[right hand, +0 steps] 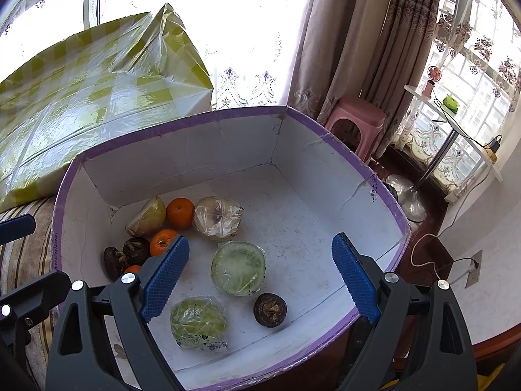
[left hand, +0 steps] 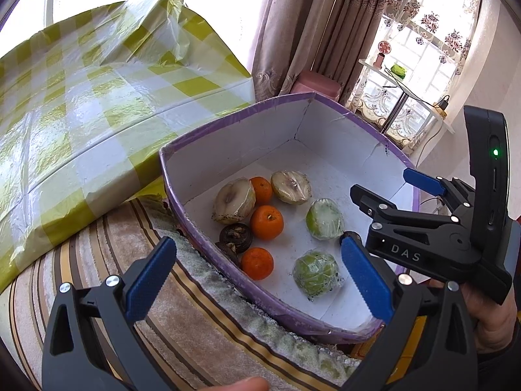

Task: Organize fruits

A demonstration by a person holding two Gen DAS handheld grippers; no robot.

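Note:
A white box with a purple rim [left hand: 228, 114] [right hand: 195, 117] holds the fruit. In it lie three oranges [left hand: 267, 222] [right hand: 180, 213], two wrapped cut pale fruit halves [left hand: 233, 200] [right hand: 217, 217], two wrapped green fruit halves [left hand: 316, 275] [right hand: 237, 267] and dark mangosteens [left hand: 235, 234] [right hand: 270, 309]. My left gripper [left hand: 257, 280] is open and empty over the box's near left rim. My right gripper [right hand: 260, 277] is open and empty above the green halves and one mangosteen; it also shows in the left wrist view [left hand: 387, 202].
A yellow-checked plastic-covered block [left hand: 97, 97] [right hand: 81, 91] stands left of the box. The box rests on a striped cloth [left hand: 114, 260]. A pink stool [right hand: 355, 120], curtains and a white stand table [right hand: 456, 120] stand to the right.

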